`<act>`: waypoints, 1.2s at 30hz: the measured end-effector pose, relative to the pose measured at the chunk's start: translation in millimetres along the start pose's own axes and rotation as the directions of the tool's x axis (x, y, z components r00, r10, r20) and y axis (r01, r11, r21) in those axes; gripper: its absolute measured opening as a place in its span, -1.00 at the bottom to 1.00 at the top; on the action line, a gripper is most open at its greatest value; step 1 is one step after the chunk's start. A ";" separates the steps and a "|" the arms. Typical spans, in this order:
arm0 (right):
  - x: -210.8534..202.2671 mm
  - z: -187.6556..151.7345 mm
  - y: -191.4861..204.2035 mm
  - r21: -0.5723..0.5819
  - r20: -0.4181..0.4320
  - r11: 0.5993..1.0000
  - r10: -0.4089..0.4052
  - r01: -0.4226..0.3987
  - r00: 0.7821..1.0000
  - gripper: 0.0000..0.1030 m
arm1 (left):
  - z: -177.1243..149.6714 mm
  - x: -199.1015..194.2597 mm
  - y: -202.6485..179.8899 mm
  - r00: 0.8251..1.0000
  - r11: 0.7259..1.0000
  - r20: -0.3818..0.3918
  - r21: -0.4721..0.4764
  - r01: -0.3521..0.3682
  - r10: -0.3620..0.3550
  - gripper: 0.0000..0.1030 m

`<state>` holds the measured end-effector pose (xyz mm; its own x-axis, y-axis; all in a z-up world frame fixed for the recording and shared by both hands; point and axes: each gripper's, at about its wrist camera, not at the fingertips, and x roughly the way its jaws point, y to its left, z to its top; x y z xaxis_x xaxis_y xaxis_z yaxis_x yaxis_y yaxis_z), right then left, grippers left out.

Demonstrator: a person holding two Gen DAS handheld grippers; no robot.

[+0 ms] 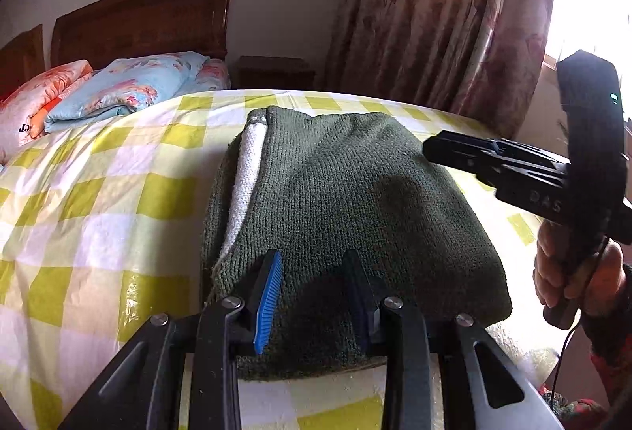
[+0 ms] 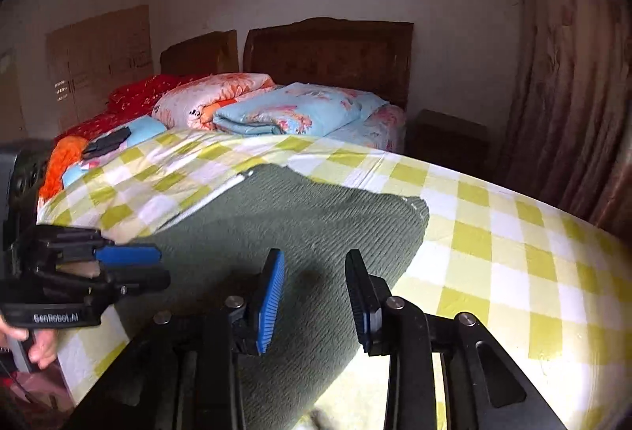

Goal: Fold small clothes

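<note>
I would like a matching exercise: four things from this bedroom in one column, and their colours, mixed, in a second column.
Things:
1. knitted garment
2. tablecloth
3. headboard
4. folded quilt

Colours:
A. light blue with flowers
B. dark green
C. brown wood
D. yellow-green and white checks

Pairs: 1-B, 2-D, 3-C, 4-A

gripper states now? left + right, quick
Left gripper: jaws open, empty, over the green knit garment.
Right gripper: jaws open, empty, above the same garment.
</note>
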<state>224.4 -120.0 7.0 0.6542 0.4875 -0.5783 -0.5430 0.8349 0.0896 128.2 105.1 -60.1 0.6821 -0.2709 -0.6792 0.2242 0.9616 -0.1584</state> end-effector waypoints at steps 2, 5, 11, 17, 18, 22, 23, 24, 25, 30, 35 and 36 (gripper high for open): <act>27.6 -2.7 -5.9 0.009 -0.081 1.000 0.015 -0.015 0.997 -0.65 | 0.0 -0.2 0.0 1.000 1.000 -0.004 0.001 -0.003 0.003 -0.36; 37.5 -3.7 -10.3 0.041 -0.084 0.999 0.030 -0.027 0.996 -0.45 | 0.3 -0.8 -2.8 1.000 1.000 -0.003 0.015 -0.017 0.017 -0.36; 34.2 13.6 -14.2 0.045 -0.037 0.996 -0.076 0.078 0.996 0.35 | -1.8 -1.1 -5.1 0.999 0.999 0.009 0.025 -0.033 0.033 -0.36; 47.6 3.9 -24.9 0.110 -0.119 0.991 -0.067 0.080 0.991 1.00 | -2.3 -1.6 -5.3 0.999 0.999 0.007 0.028 -0.031 0.031 -0.36; 38.9 3.7 -23.0 0.124 -0.112 0.988 -0.076 0.090 0.991 1.00 | -2.4 -1.5 -5.3 0.999 0.999 0.008 0.027 -0.031 0.031 -0.36; -6.9 -6.2 2.0 0.076 -0.038 0.996 -0.046 0.048 0.998 1.00 | -2.2 -1.2 -6.7 0.999 0.999 0.008 0.023 -0.038 0.038 -0.36; -16.5 -11.7 12.9 0.032 -0.032 0.999 -0.041 0.042 0.999 1.00 | -2.1 -2.1 -7.1 0.999 0.999 0.009 0.020 -0.043 0.043 -0.36; -24.8 -17.7 24.2 -0.014 -0.023 0.999 -0.039 0.039 0.999 1.00 | -2.3 -4.1 -8.1 0.999 0.999 0.012 0.014 -0.051 0.050 -0.36; -32.5 -24.7 35.1 -0.058 -0.015 0.997 -0.047 0.047 0.999 1.00 | -2.6 -7.2 -9.8 0.998 0.998 0.017 0.011 -0.061 0.061 -0.36; -39.8 -56.6 72.2 -0.215 -0.010 0.971 -0.110 0.106 0.994 1.00 | -9.7 -25.8 -12.4 0.986 0.988 0.073 0.009 -0.154 0.153 -0.36; -21.2 -68.8 52.5 -0.103 -0.067 0.988 -0.120 0.112 0.991 1.00 | -15.8 -16.5 -6.6 0.985 0.986 0.047 0.015 -0.168 0.167 -0.37; -19.2 -69.3 46.5 -0.075 -0.077 0.993 -0.100 0.095 0.992 1.00 | -17.0 -15.1 -10.2 0.981 0.982 0.048 0.034 -0.188 0.186 -0.37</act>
<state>150.1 -108.2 -34.0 0.6626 0.3801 -0.6454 -0.5166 0.8558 -0.0263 103.8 100.2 -60.4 0.7444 -0.0888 -0.6618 0.1155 0.9933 -0.0033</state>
